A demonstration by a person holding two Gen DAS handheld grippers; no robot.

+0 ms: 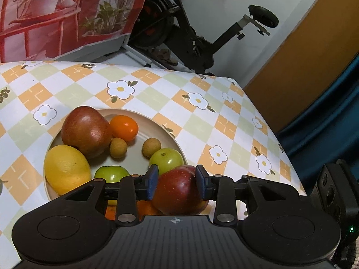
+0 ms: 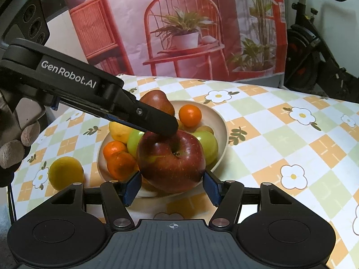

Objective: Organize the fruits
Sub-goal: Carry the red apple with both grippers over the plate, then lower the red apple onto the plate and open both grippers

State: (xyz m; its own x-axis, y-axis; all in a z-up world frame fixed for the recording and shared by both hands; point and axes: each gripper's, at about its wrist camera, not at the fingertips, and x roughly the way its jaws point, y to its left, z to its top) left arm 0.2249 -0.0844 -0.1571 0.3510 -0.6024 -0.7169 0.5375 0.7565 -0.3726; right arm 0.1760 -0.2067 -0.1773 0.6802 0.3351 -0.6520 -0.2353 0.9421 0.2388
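Note:
A cream bowl (image 1: 167,121) (image 2: 221,121) on the checkered table holds a dark red apple (image 1: 86,131), an orange (image 1: 124,127), a lemon (image 1: 67,168), two green fruits (image 1: 167,160) and two small brown fruits (image 1: 152,147). My left gripper (image 1: 177,182) is shut on a big red apple (image 1: 179,192) at the bowl's near rim. In the right wrist view the same apple (image 2: 171,160) sits between the blue pads of my right gripper (image 2: 171,186), which touch its sides; the left gripper's finger (image 2: 157,121) rests on its top.
A yellow fruit (image 2: 66,172) lies on the tablecloth left of the bowl. The table edge (image 1: 269,121) drops off at the right, by a blue cloth (image 1: 325,116). An exercise bike (image 1: 186,29) and a red printed backdrop (image 2: 179,27) stand beyond the table.

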